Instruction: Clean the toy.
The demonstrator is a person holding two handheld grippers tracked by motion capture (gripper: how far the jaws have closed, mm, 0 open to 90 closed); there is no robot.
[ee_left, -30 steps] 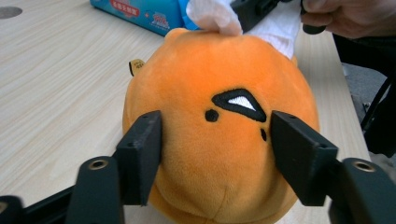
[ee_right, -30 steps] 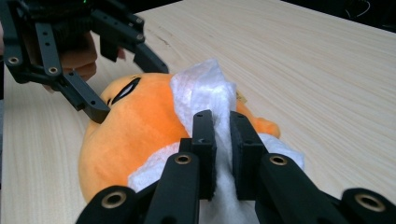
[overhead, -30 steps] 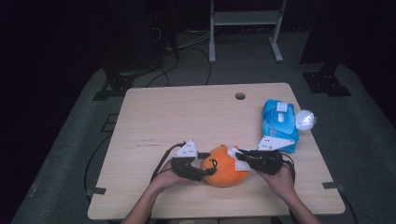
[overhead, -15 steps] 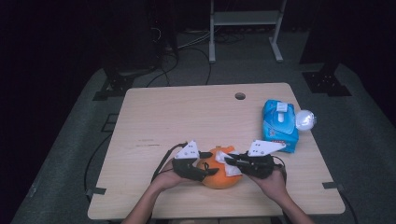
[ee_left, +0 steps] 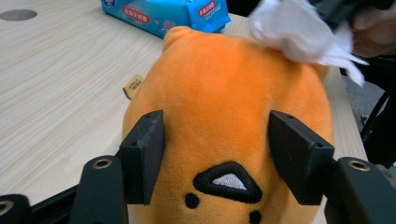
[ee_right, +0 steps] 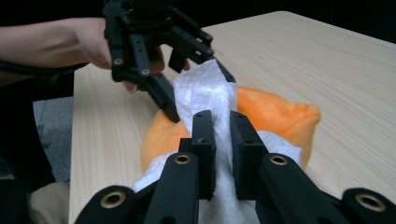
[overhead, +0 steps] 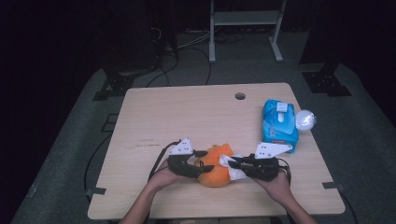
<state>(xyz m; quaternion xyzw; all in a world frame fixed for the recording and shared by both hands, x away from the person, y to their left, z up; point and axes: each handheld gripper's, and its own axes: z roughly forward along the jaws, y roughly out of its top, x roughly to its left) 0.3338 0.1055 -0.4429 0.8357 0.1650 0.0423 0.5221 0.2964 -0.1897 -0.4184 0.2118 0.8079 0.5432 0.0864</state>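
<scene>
Down at the near edge of the pale wooden table [overhead: 154, 116], a round orange plush toy with a black stitched nose [overhead: 214, 164] lies between the person's two hands; the left gripper [ee_left: 215, 154] has its two black jaws set on either side of the toy's face, pads pressing into the plush on both flanks, and those jaws have just been closing with the toy between them; in the high view the left gripper [overhead: 201, 161] sits at the toy's left side, held by the left hand [overhead: 164, 173]; the right gripper [ee_right: 222, 140] has its jaws nearly together, clamped on a crumpled white wipe [ee_right: 205, 93] that stands up between them and rests on the top of the orange toy; from the left gripper view the same white wipe [ee_left: 292, 30] lies against the toy's upper right; in the high view the right gripper [overhead: 232, 163] meets the toy from the right, the right hand [overhead: 275, 182] behind it; farther off on the table, well apart from the toy, lies a blue soft pack of wipes [overhead: 279, 122], with a small clear rounded object [overhead: 305, 120] just beside it at the table's right edge; a round hole [overhead: 240, 96] sits near the far edge
</scene>
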